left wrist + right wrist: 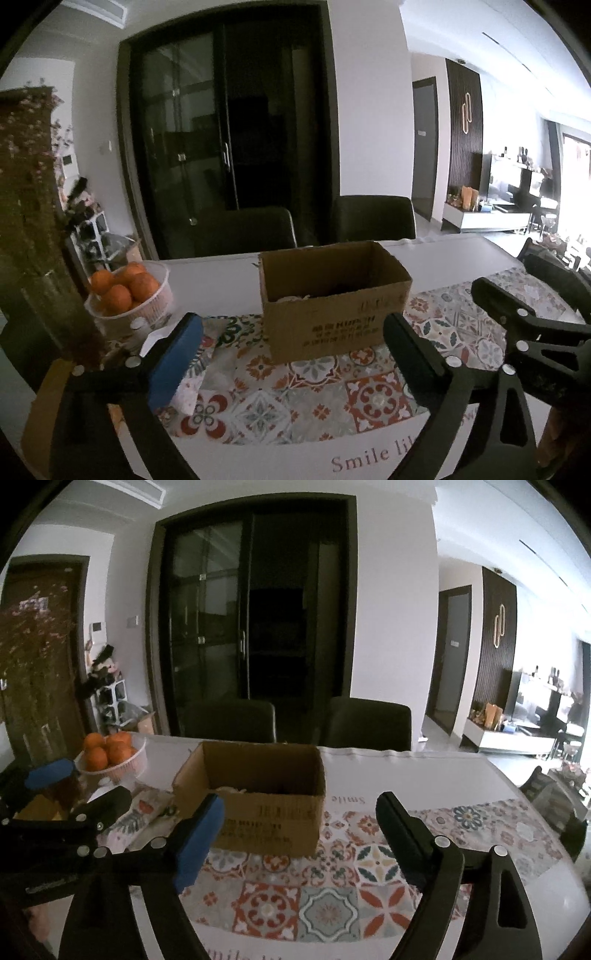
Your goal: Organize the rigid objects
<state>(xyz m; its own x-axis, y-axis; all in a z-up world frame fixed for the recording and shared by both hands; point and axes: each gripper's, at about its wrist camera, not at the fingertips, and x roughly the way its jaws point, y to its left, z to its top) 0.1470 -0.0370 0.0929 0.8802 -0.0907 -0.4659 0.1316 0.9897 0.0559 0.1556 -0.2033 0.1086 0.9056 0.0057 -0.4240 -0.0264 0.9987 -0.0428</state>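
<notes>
An open cardboard box [332, 299] stands on the patterned tablecloth [317, 398]; it also shows in the right wrist view [258, 797]. Something pale lies inside, mostly hidden. My left gripper [291, 332] is open and empty, just in front of the box. My right gripper [295, 812] is open and empty, in front of the box's right half. The right gripper shows at the right of the left wrist view [517, 295]. The left gripper shows at the left of the right wrist view [81, 782].
A white basket of oranges [129, 295] stands left of the box, also in the right wrist view [110, 757]. A vase of dried flowers [33, 221] is at the far left. Two dark chairs [373, 218] stand behind the table. A patterned cloth [140, 812] lies left of the box.
</notes>
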